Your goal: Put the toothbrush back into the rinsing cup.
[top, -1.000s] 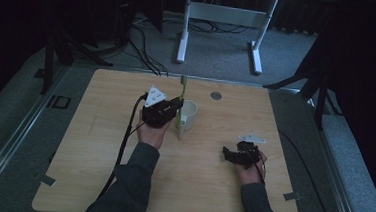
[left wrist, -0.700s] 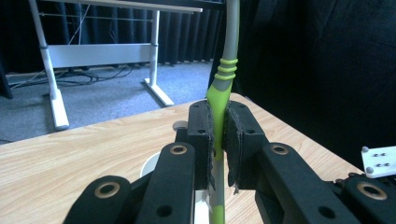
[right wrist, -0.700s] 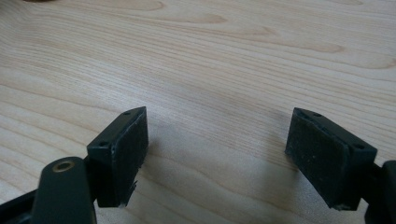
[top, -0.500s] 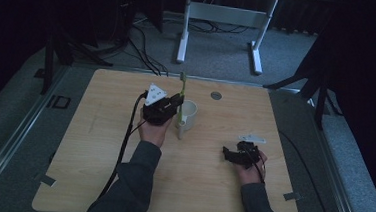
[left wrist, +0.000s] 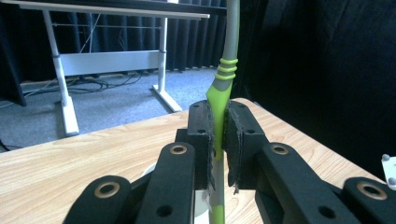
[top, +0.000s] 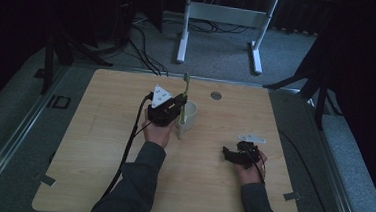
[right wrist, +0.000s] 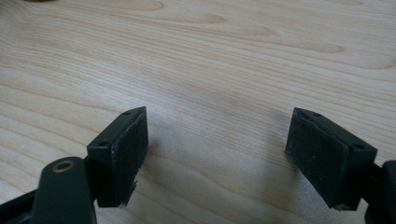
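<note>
Gripping a green toothbrush (left wrist: 219,100) upright by its handle, the left claw (top: 175,106) has its pads pressed tight on both sides of the stem. Seen from the high view, the toothbrush (top: 184,98) stands at the white cup (top: 189,117), its lower end down by the cup and its head rising above the rim. Just left of the cup sits the left claw. Well to the right of the cup and nearer the person, the right claw (top: 228,154) rests low over the wooden surface (top: 98,145), jaws spread wide with nothing between them.
</note>
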`<state>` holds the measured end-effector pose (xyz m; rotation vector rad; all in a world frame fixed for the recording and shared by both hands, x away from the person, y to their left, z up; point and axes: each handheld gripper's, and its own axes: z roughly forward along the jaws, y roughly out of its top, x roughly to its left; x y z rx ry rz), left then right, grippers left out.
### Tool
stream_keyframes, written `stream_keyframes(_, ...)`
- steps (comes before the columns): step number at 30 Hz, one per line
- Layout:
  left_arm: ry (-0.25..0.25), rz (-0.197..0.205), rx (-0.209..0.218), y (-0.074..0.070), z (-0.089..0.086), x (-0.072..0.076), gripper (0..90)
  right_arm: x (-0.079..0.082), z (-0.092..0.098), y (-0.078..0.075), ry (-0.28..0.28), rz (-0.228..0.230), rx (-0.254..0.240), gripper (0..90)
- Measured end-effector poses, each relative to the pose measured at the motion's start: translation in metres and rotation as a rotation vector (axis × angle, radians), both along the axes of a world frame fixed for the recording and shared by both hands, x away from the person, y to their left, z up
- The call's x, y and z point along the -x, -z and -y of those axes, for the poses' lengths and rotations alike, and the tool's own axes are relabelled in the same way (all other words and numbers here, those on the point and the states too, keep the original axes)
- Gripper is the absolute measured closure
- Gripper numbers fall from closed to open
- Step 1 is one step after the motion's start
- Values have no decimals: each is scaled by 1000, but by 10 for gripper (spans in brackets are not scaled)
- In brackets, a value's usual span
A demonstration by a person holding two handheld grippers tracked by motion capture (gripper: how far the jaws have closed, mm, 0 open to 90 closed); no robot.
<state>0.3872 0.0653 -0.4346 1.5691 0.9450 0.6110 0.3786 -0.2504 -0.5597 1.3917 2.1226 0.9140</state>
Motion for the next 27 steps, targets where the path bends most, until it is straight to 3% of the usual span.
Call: stream_keyframes(27,11,-29,-55,17,1,3,806,0,0,0,0,1,-1,207)
